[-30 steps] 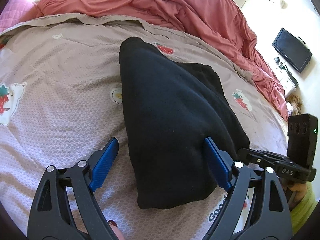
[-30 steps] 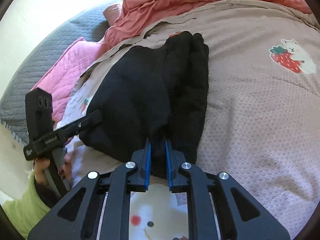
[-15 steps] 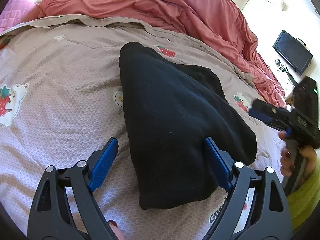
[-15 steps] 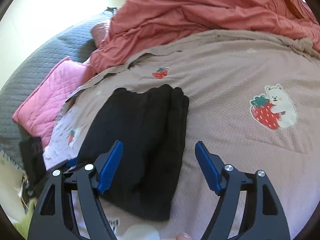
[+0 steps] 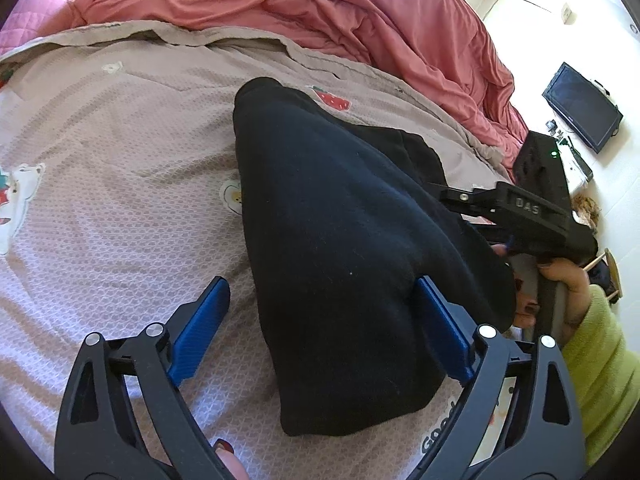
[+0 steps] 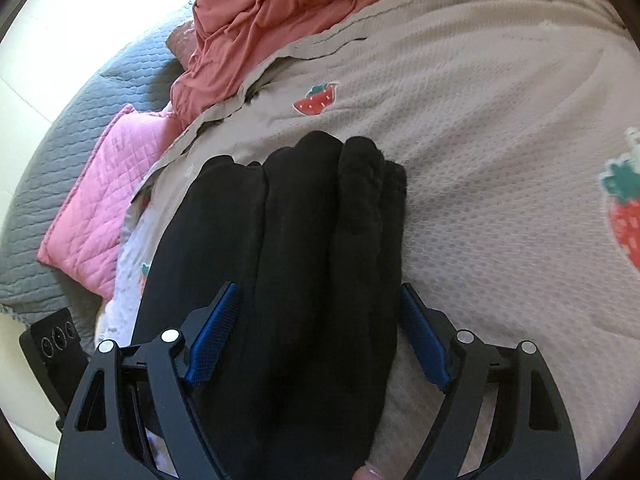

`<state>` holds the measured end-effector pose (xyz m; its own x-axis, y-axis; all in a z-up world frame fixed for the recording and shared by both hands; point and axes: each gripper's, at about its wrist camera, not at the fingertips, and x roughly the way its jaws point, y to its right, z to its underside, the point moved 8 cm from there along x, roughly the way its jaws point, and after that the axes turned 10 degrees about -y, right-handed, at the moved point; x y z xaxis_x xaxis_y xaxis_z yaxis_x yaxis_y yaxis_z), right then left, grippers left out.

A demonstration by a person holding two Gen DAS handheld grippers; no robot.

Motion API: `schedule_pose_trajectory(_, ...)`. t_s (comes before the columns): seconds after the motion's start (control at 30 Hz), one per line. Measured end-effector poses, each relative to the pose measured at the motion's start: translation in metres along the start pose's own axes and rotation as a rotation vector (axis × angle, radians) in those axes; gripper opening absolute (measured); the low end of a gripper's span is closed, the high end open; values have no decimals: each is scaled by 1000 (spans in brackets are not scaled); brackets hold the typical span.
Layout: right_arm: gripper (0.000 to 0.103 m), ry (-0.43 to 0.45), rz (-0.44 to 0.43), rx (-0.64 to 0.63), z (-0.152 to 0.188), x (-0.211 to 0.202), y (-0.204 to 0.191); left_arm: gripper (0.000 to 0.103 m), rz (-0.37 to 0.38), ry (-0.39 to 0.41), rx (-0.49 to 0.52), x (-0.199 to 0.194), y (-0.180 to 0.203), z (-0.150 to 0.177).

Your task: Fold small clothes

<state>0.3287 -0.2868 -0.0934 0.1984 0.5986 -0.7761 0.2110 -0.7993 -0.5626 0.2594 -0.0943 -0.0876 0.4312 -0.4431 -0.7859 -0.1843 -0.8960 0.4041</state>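
Observation:
A black garment [image 5: 340,240] lies folded on the strawberry-print bed cover [image 5: 120,160], narrow at the far end and wide near me. My left gripper [image 5: 320,292] straddles its near part; the jaws are opening, the left pad clear of the cloth and the right pad at its edge. In the right wrist view the garment [image 6: 312,240] shows several lengthwise folds. My right gripper [image 6: 318,292] stands open across its near end, gripping nothing. A hand in a green sleeve [image 5: 600,360] holds the right tool beside the garment.
A bunched red duvet [image 5: 320,12] lies along the far side of the cover. A pink quilted pillow [image 6: 92,200] and a grey quilted throw [image 6: 60,140] sit to the left in the right wrist view. A dark screen [image 5: 580,108] stands beyond the bed.
The right gripper let go of the garment's near edge, opened wide, drew back, then came in low over the cloth again. The left gripper stayed put, its jaws a little wider.

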Motion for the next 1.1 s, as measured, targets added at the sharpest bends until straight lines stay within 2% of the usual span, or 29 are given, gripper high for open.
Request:
schedule_pose_trajectory(0.1, 66, -10, -27, -22, -2, 8, -7, 88, 35, -11, -13, 7, 0, -3)
schedule_pose_trajectory(0.17, 57, -12, -38, -38, -3, 11, -10, 89, 73, -21, -34, 11, -1, -5)
schedule_pose_trajectory(0.2, 53, -9, -50, -46, -4, 10, -11, 84, 99, -29, -44, 14, 0, -5)
schedule_pose_trajectory(0.23, 44, 3, -69, -51, -4, 7, -13, 76, 135, -41, -50, 16, 3, -5)
schedule_pose_trajectory(0.27, 38, 14, -81, -56, -4, 3, -15, 75, 137, -39, -50, 16, 5, -5)
schedule_pose_trajectory(0.33, 36, 35, -90, -63, -5, -2, -19, 69, 131, -26, -31, 11, 10, -6)
schedule_pose_trajectory(0.43, 35, 74, -121, -72, -4, -16, -27, 65, 154, -3, -38, 2, 16, -9)
schedule_pose_trajectory(0.57, 35, 131, -133, -90, -7, -43, -34, 65, 194, 23, -31, -10, 32, -16)
schedule_pose_trajectory(0.7, 34, 171, -104, -122, -12, -70, -34, 65, 211, 44, -2, -14, 54, -22)
schedule_pose_trajectory(0.83, 34, 181, -53, -124, -17, -78, -23, 65, 173, 50, 44, -9, 68, -26)
schedule_pose_trajectory(0.97, 34, 161, 7, -106, -15, -66, -6, 65, 146, 5, 35, 10, 68, -23)
schedule_pose_trajectory(1.1, 38, 108, 129, -84, -7, -42, 12, 66, 95, -50, 8, 27, 56, -12)
